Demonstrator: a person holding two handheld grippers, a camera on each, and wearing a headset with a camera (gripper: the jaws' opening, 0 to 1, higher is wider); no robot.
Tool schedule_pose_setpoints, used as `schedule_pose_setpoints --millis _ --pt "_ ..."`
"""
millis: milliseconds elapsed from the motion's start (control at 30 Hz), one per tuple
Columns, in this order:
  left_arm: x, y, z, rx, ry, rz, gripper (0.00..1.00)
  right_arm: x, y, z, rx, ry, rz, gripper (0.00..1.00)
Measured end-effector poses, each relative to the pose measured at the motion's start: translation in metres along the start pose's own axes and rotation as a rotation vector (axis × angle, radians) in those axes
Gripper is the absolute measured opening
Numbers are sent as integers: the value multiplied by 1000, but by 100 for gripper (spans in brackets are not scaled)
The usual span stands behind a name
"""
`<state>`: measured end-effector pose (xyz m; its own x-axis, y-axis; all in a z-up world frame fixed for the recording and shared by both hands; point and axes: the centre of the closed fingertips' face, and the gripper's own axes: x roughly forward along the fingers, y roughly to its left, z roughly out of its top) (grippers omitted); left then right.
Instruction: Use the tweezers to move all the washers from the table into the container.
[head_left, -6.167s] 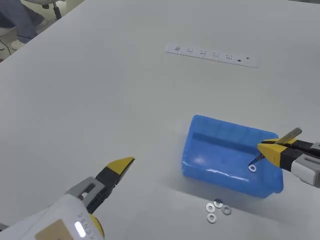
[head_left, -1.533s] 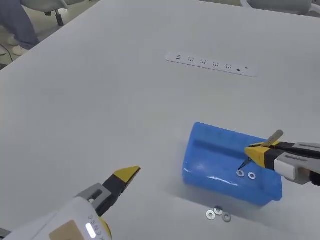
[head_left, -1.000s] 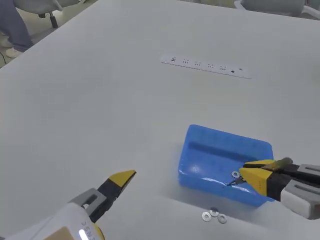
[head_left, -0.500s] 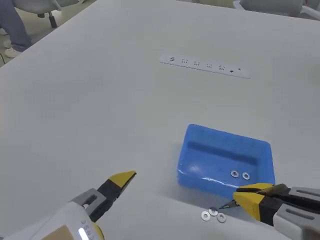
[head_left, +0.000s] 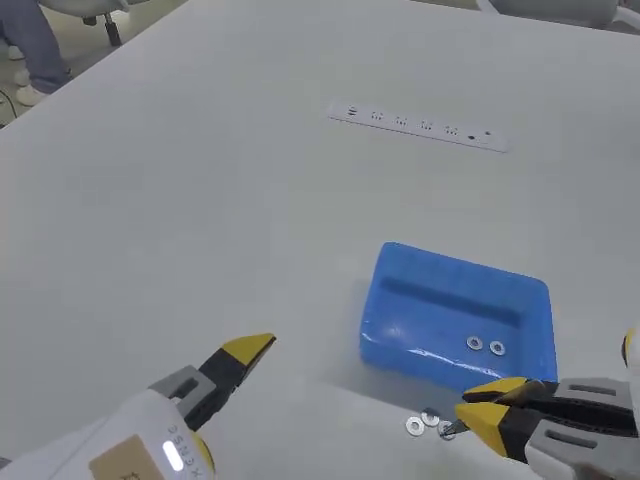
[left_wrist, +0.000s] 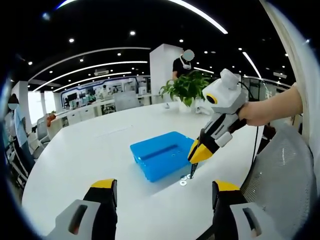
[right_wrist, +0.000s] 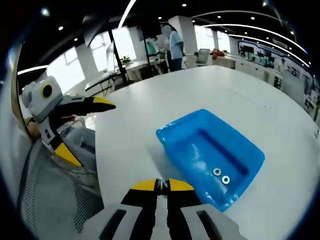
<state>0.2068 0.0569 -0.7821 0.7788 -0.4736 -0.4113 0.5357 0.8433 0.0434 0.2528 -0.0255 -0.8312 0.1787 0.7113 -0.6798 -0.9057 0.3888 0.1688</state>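
The blue container (head_left: 400, 300) sits on the white table with two washers (head_left: 485, 346) lying inside it. Three washers (head_left: 416, 427) lie in a cluster on the table just in front of it. My right gripper (head_left: 472, 410) is shut on thin dark tweezers (head_left: 451, 430), whose tips reach down to the right edge of that cluster. In the left gripper view the tweezers (left_wrist: 192, 172) point down at the loose washers (left_wrist: 183, 182). My left gripper (head_left: 245, 350) is open and holds nothing, well to the left of the container. The right gripper view has the container (right_wrist: 185, 135) ahead.
A white power strip (head_left: 418, 127) lies on the far side of the table. Around the container is wide bare tabletop (head_left: 200, 200). Office chairs and people stand beyond the table's edges.
My right gripper has drawn back from over the container and come down to the washers on the table. Two washers now lie in the container. The left gripper has stayed put.
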Motion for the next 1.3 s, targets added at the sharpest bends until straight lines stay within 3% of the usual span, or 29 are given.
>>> schedule_pose_setpoints --millis 167,933,1133,1300 --pt "0 0 0 0 2 0 79 1 3 1 -57 21 -9 3" --pt "0 1 -1 1 5 0 78 1 0 -2 -81 66 -17 3" --pt "0 1 -2 0 8 0 78 4 3 2 -95 62 -9 3" --pt "0 0 -2 2 9 -3 78 10 8 3 -111 26 1 4"
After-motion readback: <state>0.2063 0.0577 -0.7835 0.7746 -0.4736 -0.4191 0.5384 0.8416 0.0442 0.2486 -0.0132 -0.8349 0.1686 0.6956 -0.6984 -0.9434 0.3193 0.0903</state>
